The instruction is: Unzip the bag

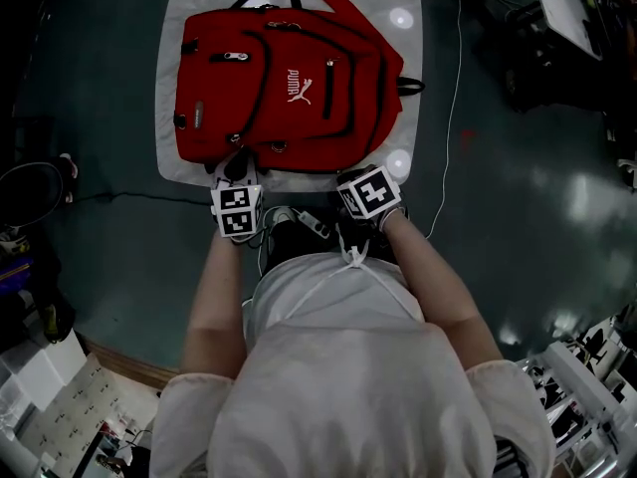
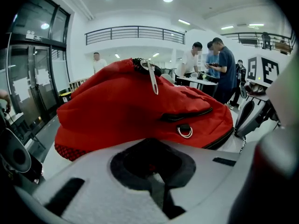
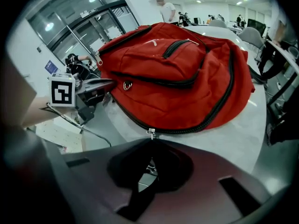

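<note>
Backpack (image 1: pixel 284 83), a red Puma one, lies flat on the white table (image 1: pixel 410 98) in the head view, with my left gripper (image 1: pixel 236 170) and right gripper (image 1: pixel 355 180) both at its near edge. In the left gripper view my jaws are clenched on the backpack's near-left rim, a scrap of red showing between them. In the right gripper view my jaws are pinched together on the zipper pull (image 3: pixel 150 133) of the black main zip.

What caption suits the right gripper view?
Right gripper pinches the silver metal zipper pull at the near edge of a red fabric backpack on a white table.
</note>
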### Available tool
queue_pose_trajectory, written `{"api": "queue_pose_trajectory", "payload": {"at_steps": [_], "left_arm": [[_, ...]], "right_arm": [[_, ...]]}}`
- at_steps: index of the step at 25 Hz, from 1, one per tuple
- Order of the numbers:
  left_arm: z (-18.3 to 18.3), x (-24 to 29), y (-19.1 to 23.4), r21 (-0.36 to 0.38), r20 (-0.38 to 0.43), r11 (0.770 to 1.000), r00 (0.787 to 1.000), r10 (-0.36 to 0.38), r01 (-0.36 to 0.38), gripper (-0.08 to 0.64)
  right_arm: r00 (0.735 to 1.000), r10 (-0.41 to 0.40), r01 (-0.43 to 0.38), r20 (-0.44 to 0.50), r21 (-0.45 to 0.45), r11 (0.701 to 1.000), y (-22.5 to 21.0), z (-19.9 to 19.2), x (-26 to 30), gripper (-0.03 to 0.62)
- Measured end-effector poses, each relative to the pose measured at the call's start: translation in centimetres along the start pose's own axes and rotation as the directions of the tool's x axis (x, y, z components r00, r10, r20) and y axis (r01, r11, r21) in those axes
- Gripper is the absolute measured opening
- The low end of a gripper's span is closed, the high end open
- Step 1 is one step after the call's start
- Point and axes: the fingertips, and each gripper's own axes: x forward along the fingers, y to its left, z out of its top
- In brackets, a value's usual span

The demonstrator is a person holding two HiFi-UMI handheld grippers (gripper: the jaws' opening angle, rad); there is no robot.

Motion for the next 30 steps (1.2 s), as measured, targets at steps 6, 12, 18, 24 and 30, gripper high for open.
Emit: {"api": "queue_pose_trajectory", "payload": {"at_steps": [6, 12, 18, 24, 30], "left_arm": [[-0.1, 0.1, 0.0, 0.003, -0.004, 0.999, 0.999, 0.037, -0.037, 0.020], [-0.9, 0.4, 0.3, -0.007, -0.015, 0.998, 0.998, 0.067, -0.067, 0.020], [-0.6, -0.1, 0.2, -0.022, -0.013, 0.995, 0.995, 0.100, -0.101, 0.020], [-0.8, 0.1, 0.1, -0.023, -0.022, 0.993, 0.993, 0.117, -0.117, 0.020], [-0.9, 0.1, 0.0, -0.020, -0.046, 0.993, 0.992, 0.114, -0.115, 0.020]], "right_arm": [[1.000, -0.010, 0.010, -0.011, -0.015, 1.000, -1.4, -0.4, -0.5, 0.028], [0.997, -0.072, 0.070, -0.025, -0.067, 0.995, -3.6, -0.8, -1.4, 0.028], [0.995, -0.099, 0.097, -0.025, -0.081, 0.992, -5.2, -1.1, -2.1, 0.028], [0.990, -0.144, 0.141, 0.006, -0.224, 0.964, -5.3, 0.4, -2.8, 0.028], [0.992, -0.128, 0.128, 0.010, -0.149, 0.981, -6.1, -0.2, -2.5, 0.029]]}}
